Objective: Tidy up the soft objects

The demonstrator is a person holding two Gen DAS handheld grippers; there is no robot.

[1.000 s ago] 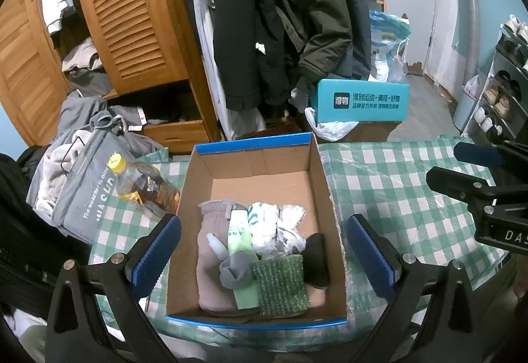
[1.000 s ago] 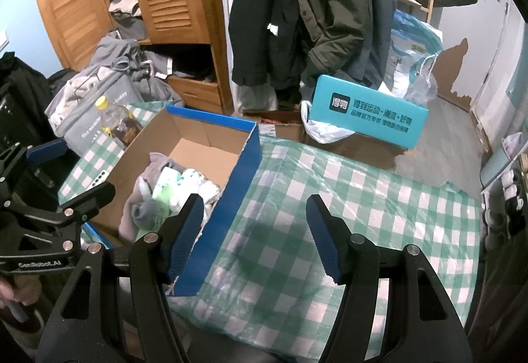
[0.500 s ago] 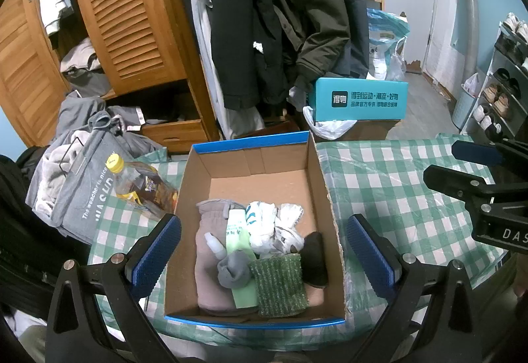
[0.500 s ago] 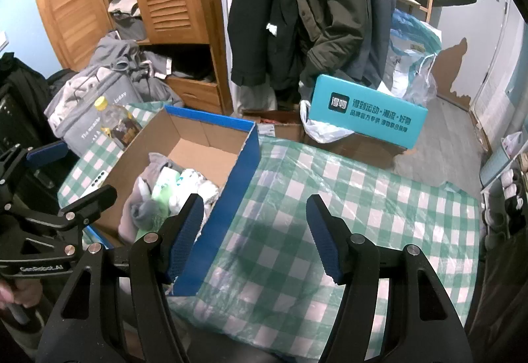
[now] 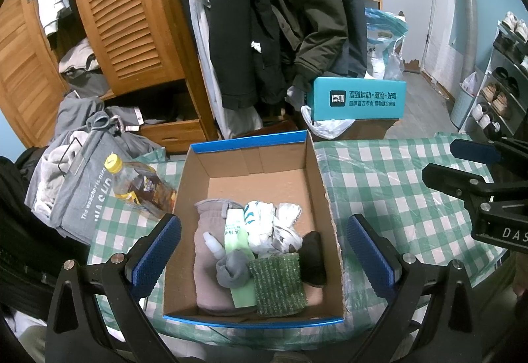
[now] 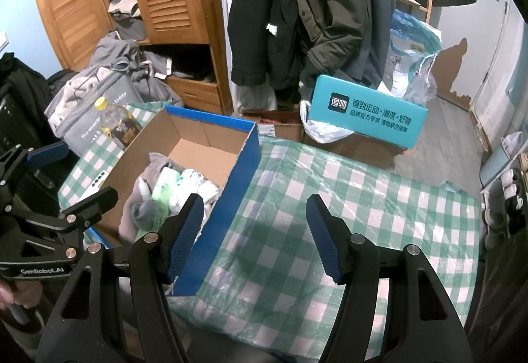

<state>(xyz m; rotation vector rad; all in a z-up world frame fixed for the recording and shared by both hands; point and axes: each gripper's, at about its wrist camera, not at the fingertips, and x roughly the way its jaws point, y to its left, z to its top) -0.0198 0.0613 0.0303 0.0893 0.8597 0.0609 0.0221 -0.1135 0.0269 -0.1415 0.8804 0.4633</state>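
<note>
An open cardboard box (image 5: 316, 171) with blue edges sits on the green checked table; it also shows in the right wrist view (image 6: 231, 198). Inside lie a beige cloth (image 5: 206, 267), a grey sock (image 5: 231, 269), a green knitted piece (image 5: 277, 283), white patterned socks (image 5: 264, 224), a black sock (image 5: 313, 257), a green tube (image 5: 236, 231) and a small white bottle (image 5: 213, 241). My left gripper (image 5: 260, 254) is open and empty, above the box's near end. My right gripper (image 6: 255, 237) is open and empty over the tablecloth, right of the box.
A yellow-capped bottle (image 5: 138, 188) and a grey tote bag (image 5: 82, 191) stand left of the box. A teal carton (image 5: 359, 99) sits behind the table, with a wooden wardrobe (image 5: 125, 16) and hanging coats (image 5: 280, 16) beyond. A shoe rack (image 5: 501, 82) is at right.
Almost nothing: the views shift very slightly. Both grippers stay open and empty, and the box contents have not moved.
</note>
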